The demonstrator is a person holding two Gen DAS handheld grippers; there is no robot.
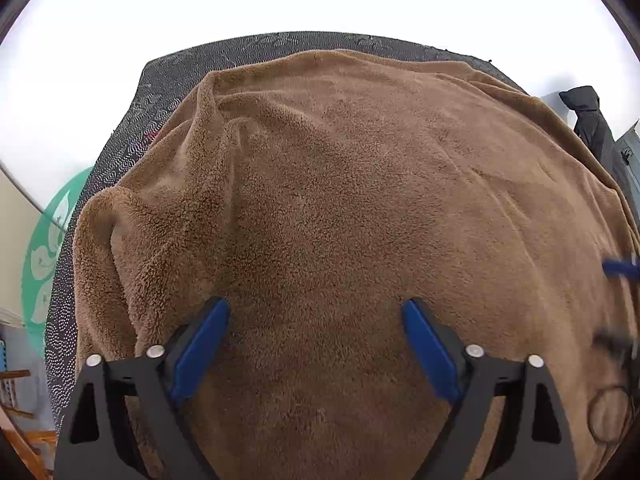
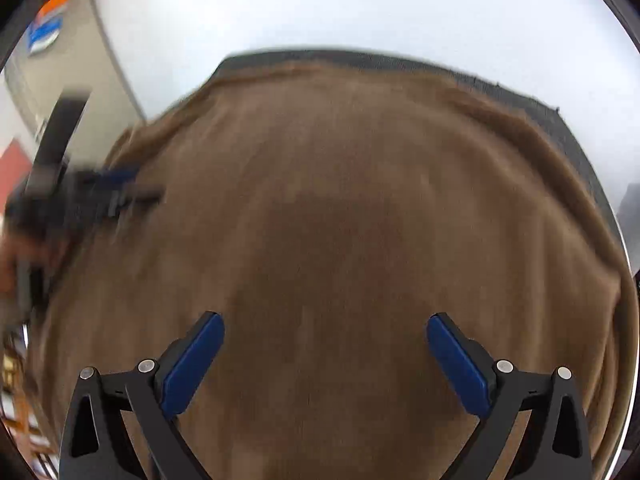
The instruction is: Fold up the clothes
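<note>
A brown fleece cloth [image 1: 340,208] lies spread over a dark dotted table [image 1: 120,152], with folds and a rolled edge on its left side. My left gripper [image 1: 316,312] hangs open just above the cloth's near part, nothing between its blue pads. In the right wrist view the same brown cloth [image 2: 340,220] fills the blurred picture. My right gripper [image 2: 326,326] is open above it with empty jaws. The left gripper [image 2: 120,184] shows as a blurred dark shape at that view's left edge. The right gripper's blue tip [image 1: 620,268] peeks in at the left wrist view's right edge.
A black jacket [image 1: 592,124] hangs at the far right. A green round shape [image 1: 48,256] stands left of the table, with wooden furniture [image 1: 20,420] below it. The table's far edge [image 2: 360,58] borders a white floor.
</note>
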